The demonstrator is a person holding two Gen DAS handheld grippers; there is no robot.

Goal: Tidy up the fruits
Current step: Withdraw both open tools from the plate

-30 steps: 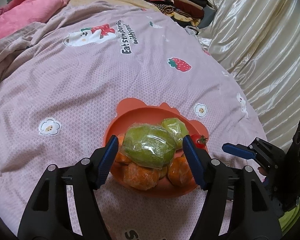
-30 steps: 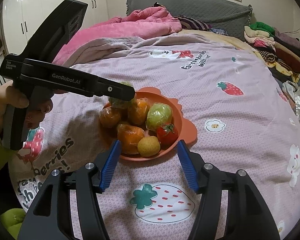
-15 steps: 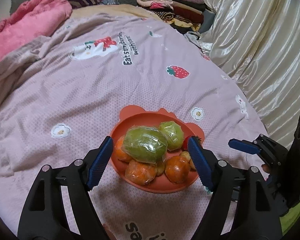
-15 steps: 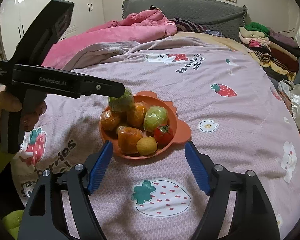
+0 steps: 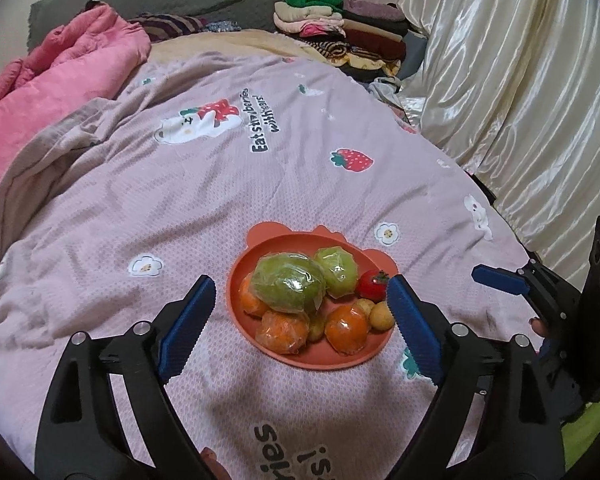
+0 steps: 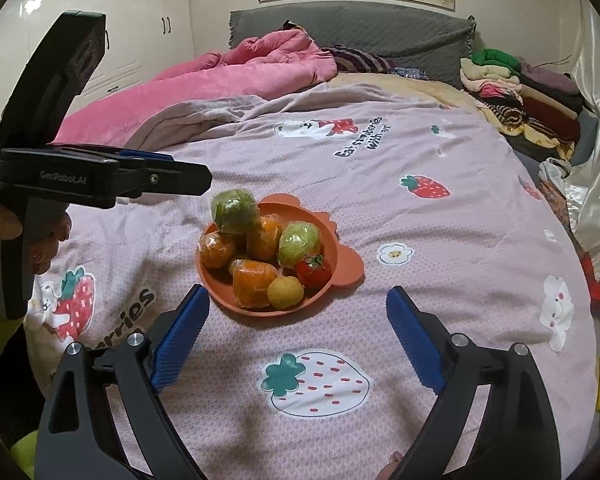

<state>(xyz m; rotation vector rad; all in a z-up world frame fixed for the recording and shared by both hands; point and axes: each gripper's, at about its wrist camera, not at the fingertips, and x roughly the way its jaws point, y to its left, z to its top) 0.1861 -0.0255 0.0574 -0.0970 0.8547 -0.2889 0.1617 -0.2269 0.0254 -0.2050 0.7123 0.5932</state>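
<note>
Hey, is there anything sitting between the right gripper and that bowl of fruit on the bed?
Nothing visible does. The right gripper is open, and only bare blanket lies between its fingers and the orange bowl. The left gripper hangs off to the side of the bowl, above it and outside that path.

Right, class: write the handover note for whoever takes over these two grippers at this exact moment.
Left gripper: open, empty, above the near side of the orange bowl.
Right gripper: open, empty, short of the bowl.
All fruit in sight sits in the bowl: large wrapped green fruit on top, tomato at the right edge.
Done: fruit gathered in one bowl.
Left: cannot tell; possibly nothing.
</note>
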